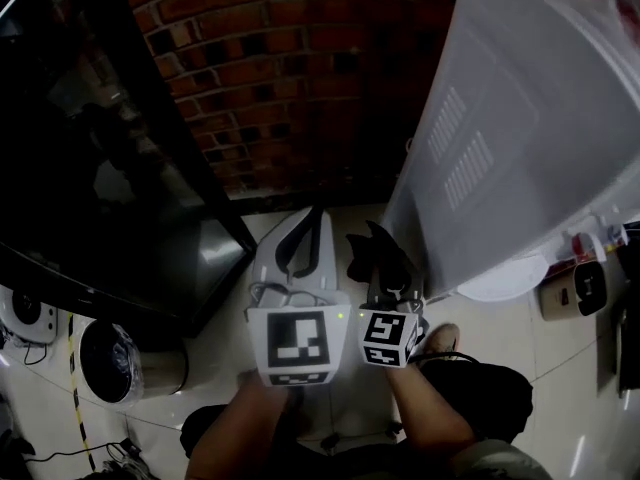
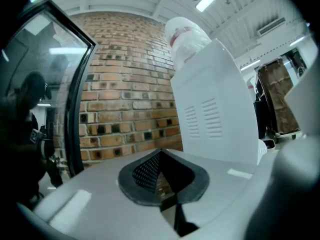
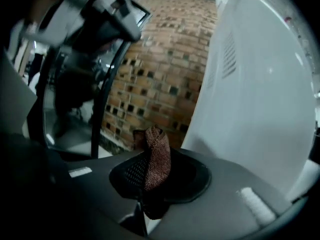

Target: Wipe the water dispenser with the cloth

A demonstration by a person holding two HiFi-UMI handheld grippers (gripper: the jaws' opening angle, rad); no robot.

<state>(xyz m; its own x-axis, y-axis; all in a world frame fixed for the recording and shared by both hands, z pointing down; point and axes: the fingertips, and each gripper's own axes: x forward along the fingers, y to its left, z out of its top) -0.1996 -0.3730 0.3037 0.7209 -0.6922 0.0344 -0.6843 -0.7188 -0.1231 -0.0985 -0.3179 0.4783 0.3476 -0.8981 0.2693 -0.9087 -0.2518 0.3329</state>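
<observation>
In the head view, my right gripper [image 1: 385, 248] and left gripper [image 1: 303, 236] are side by side, near the white water dispenser [image 1: 520, 138]. In the left gripper view, the jaws are together (nothing between them). In the right gripper view, the jaws pinch the brown cloth [image 3: 156, 159], with the dispenser at the right.

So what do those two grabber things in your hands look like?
The left gripper has a smooth white shell, dark curved jaws and thin grey wires. The right gripper is dark all over. Each carries a white cube with black square markers: left, right. No sleeves show.
</observation>
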